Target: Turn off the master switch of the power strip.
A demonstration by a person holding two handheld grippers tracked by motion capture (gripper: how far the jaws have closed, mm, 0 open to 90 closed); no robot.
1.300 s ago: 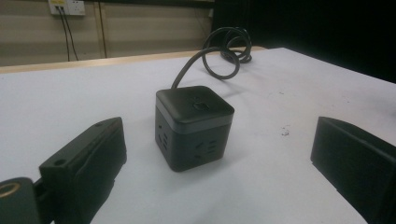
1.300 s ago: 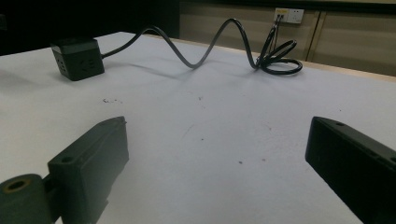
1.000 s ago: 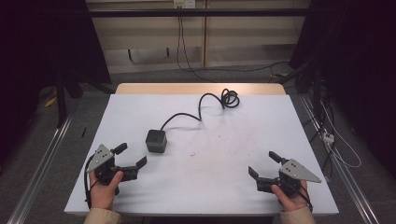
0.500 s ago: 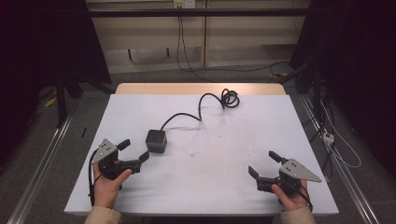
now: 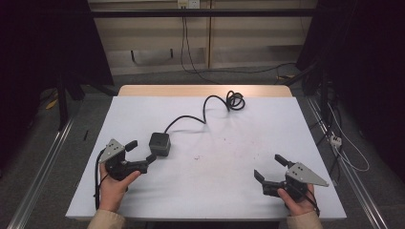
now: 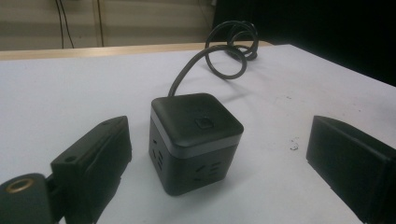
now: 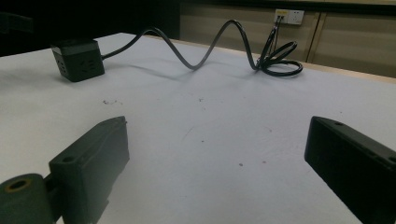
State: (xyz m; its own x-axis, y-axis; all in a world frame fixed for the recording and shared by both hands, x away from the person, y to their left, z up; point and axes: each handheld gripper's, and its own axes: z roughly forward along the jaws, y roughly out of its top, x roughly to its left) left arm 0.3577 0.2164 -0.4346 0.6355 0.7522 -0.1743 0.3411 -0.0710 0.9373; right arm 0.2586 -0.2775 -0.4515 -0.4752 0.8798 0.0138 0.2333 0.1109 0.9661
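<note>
Cube [image 5: 160, 143] sits mid-table, just ahead of my left gripper [image 5: 142, 153], jaws spread wide. Right gripper [image 5: 270, 170] idles open. I judge its stiff cord [image 5: 205, 112] could twist it loose.

the room is dim around the edges, black to the left and right, while the white table [image 5: 229, 191] catches even light from overhead and reads pale grey-blue. shadows are soft and short: a faint one lies under the black socket cube [image 6: 194, 140] and along its cable [image 7: 196, 51]. no harsh glare anywhere. in the gripper views the near jaws are slightly soft and grainy, the far wall blurred. the high view is sharp but low in contrast.
</note>
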